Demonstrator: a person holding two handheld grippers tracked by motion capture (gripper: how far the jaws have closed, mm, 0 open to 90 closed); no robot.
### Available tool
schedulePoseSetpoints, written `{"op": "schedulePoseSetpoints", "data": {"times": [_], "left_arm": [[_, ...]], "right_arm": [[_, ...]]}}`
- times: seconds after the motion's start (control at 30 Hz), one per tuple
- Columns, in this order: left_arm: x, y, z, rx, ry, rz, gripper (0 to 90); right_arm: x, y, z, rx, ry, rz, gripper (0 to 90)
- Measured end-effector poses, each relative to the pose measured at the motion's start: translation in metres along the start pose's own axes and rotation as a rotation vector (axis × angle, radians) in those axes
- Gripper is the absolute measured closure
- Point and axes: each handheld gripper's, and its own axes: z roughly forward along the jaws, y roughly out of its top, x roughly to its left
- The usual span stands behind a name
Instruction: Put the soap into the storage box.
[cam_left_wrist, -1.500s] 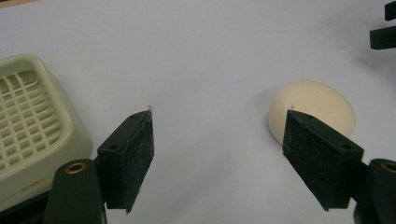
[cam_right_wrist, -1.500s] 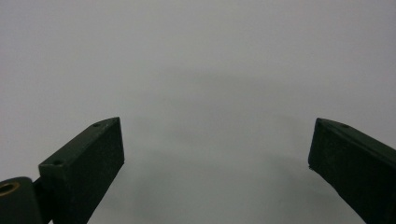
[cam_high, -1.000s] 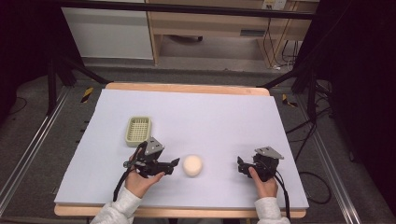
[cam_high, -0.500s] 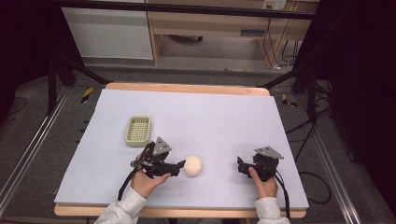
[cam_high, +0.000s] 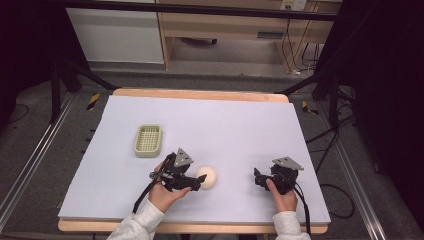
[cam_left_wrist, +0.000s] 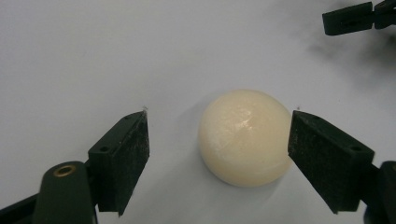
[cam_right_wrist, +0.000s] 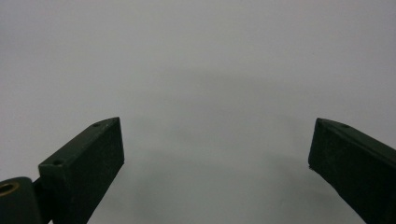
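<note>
A cream-coloured, smooth round soap-like puck (cam_left_wrist: 243, 136) lies flat on the pale lilac sheet covering the desk (cam_high: 240, 125), near the desk's front edge and a little left of its middle. The left gripper (cam_left_wrist: 218, 156) sits low over it with its jaws spread wide: the puck lies between them, close against the right-hand pad, with a clear gap to the left-hand one. Whether that near pad actually touches the puck is hard to tell. In the high view the left gripper (cam_high: 199, 181) covers part of the puck's left side. The right gripper (cam_right_wrist: 216, 151) rests near the front right corner, jaws wide apart over bare sheet. A pale green slotted plastic tray (cam_high: 148, 140) lies toward the left edge, well apart from the puck.
</note>
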Motion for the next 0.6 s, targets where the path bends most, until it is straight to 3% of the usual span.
{"op": "schedulePoseSetpoints", "data": {"times": [0.6], "left_arm": [[-0.012, 0.004, 0.015, 0.036, -0.008, 0.021, 16.2]], "right_arm": [[0.0, 0.0, 0.0, 0.0, -0.001, 0.0, 3.9]]}}
